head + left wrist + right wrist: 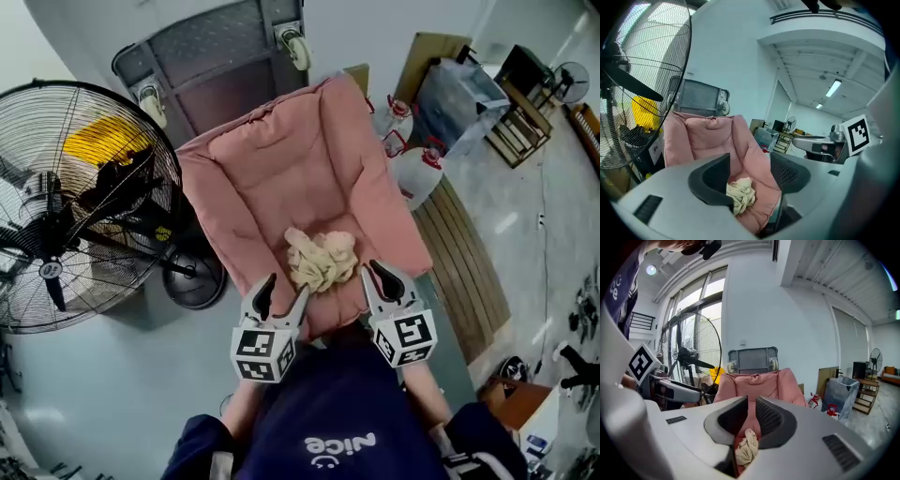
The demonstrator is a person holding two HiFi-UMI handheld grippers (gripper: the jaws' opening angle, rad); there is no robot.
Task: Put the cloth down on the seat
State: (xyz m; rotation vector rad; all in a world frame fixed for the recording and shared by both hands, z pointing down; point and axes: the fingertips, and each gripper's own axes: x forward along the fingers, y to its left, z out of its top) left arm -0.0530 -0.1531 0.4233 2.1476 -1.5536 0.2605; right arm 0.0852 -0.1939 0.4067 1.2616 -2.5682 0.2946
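Note:
A crumpled cream cloth point(322, 260) lies on the front part of the pink padded chair's seat point(281, 159). My left gripper point(281, 298) hovers at the seat's front edge, just left of the cloth, open and holding nothing. My right gripper point(380, 274) is at the cloth's right side, apart from it, with only a narrow gap between its jaws. In the left gripper view the cloth point(740, 196) shows beyond the open left gripper point(750, 176). In the right gripper view the cloth point(747, 448) shows through the slim gap of the right gripper point(752, 416).
A large black floor fan point(66, 202) stands left of the chair. A grey wheeled cart point(220, 66) leans behind it. White jugs with red caps point(417, 169), a wrapped bin point(459, 94) and wooden planks point(469, 253) are at the right.

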